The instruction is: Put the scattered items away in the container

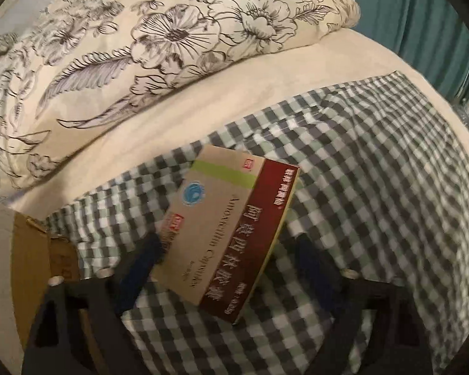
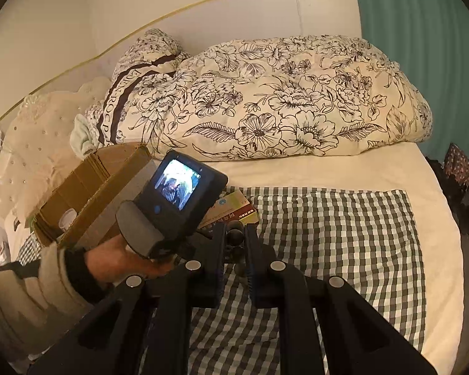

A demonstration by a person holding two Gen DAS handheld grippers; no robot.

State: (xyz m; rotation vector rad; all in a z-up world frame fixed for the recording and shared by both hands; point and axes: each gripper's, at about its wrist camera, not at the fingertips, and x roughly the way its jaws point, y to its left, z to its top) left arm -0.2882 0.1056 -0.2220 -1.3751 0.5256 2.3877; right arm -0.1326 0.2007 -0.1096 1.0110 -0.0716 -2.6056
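Medicine box [image 1: 231, 234] on the checked cloth [image 1: 375, 187]

Left gripper [image 1: 231, 250] open, box between its 2 fingers (grip unclear); right gripper [image 2: 236, 243] shut on a dark object [image 2: 235, 237].

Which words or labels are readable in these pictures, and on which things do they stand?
"Amoxicillin Capsules": blurred, on the tan and dark red cardboard medicine box.
Chinese characters on its red band: too blurred to read.
"EDENROC P...": on the dark stripe of the cream floral quilt.

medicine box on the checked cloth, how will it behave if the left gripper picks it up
The medicine box is a flat printed carton, so probably light and fairly stiff, though hard squeezing may dent it. Its smooth faces might slip. The left gripper straddles it, jaws open.
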